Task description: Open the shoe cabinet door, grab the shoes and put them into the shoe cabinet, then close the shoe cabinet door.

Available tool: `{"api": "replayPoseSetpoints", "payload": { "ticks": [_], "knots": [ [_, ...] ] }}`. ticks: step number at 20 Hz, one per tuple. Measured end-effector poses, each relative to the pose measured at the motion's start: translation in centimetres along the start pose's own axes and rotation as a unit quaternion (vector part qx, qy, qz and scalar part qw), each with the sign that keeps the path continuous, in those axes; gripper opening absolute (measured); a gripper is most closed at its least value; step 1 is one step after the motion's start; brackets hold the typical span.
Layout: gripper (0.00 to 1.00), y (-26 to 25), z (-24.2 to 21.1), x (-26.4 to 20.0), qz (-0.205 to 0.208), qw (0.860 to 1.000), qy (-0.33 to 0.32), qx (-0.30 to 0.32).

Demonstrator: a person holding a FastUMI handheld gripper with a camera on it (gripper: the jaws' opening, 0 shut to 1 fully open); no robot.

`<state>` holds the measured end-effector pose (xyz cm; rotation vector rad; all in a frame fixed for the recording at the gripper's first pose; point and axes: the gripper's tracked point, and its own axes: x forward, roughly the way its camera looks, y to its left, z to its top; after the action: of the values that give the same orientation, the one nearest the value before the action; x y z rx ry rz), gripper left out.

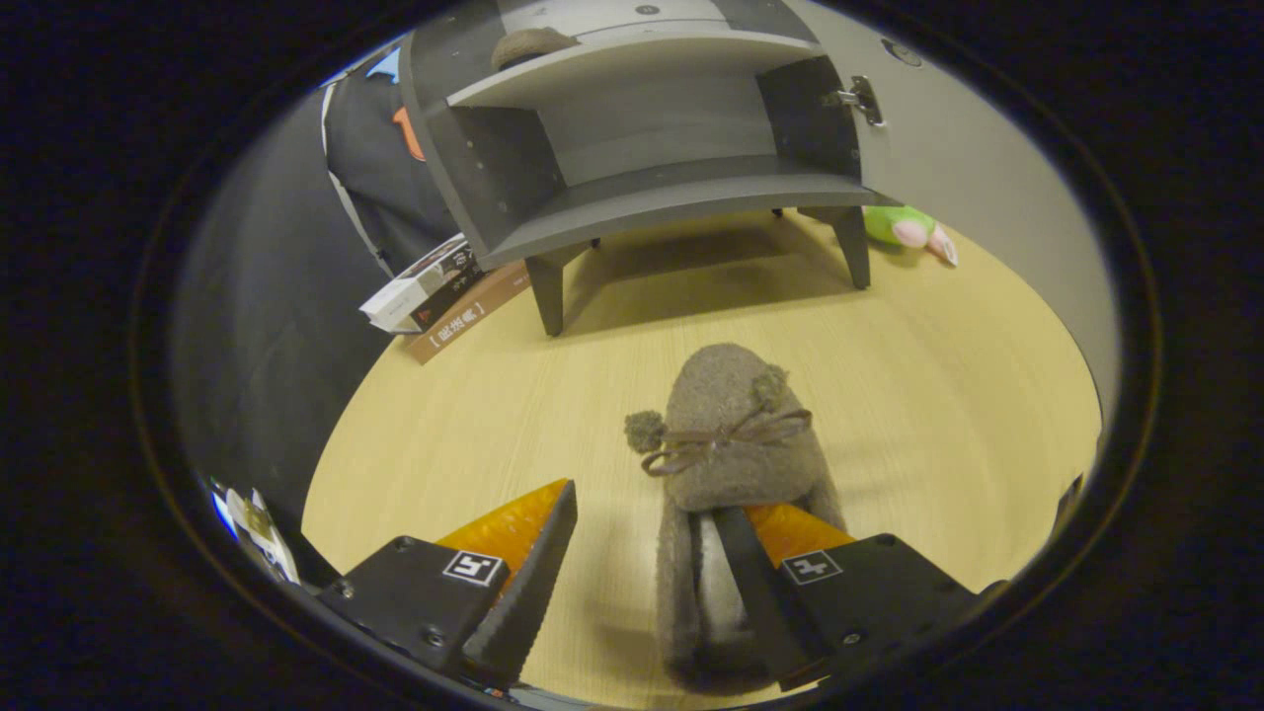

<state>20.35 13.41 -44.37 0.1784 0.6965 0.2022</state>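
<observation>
A grey-brown fuzzy slipper [736, 434] with a bow and two pom-poms lies on the wooden table [474, 415], toe pointing at the cabinet. My gripper [647, 504] is open. Its right finger [750, 573] reaches into the slipper's opening, and its left finger [533, 563] stands apart on the slipper's left, so the slipper's left wall sits between them. The grey shoe cabinet [671, 202] stands beyond on short legs with its door [987, 178] swung open to the right. A second slipper [533, 44] rests on the upper shelf; the lower shelf is bare.
A few stacked books [434, 291] lie by the cabinet's left leg. A green and pink plush toy [904, 227] sits behind the right leg, under the open door. Bare table stretches between the slipper and the cabinet.
</observation>
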Motion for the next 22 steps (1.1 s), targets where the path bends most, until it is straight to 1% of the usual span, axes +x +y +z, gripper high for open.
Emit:
{"api": "replayPoseSetpoints", "payload": {
  "ticks": [2,4,5,7,9,11,13,14,16,19,22],
  "knots": [
    [0.86,-0.4,0.2,1.1,-0.012,1.0,0.016,-0.002],
    [0.81,-0.7,0.5,1.6,-0.022,0.999,0.022,-0.007],
    [0.75,-0.8,0.4,1.8,-0.032,0.999,0.024,-0.014],
    [0.47,-2.1,0.5,2.0,-0.055,0.998,0.026,-0.02],
    [0.2,-2.3,0.6,1.8,-0.044,0.998,0.031,-0.035],
    [0.14,-2.0,0.5,1.9,-0.033,0.997,0.041,-0.05],
    [0.08,-1.8,0.6,1.5,-0.019,0.997,0.057,-0.038],
    [0.07,-1.9,1.1,1.0,-0.018,0.998,0.056,-0.034],
    [0.07,-2.0,2.6,-0.1,-0.019,0.998,0.039,-0.045],
    [0.07,-1.7,5.7,-3.4,-0.017,0.998,0.006,-0.067],
    [0.07,-0.5,10.2,-6.9,-0.013,0.995,-0.043,-0.091]
  ]
}}
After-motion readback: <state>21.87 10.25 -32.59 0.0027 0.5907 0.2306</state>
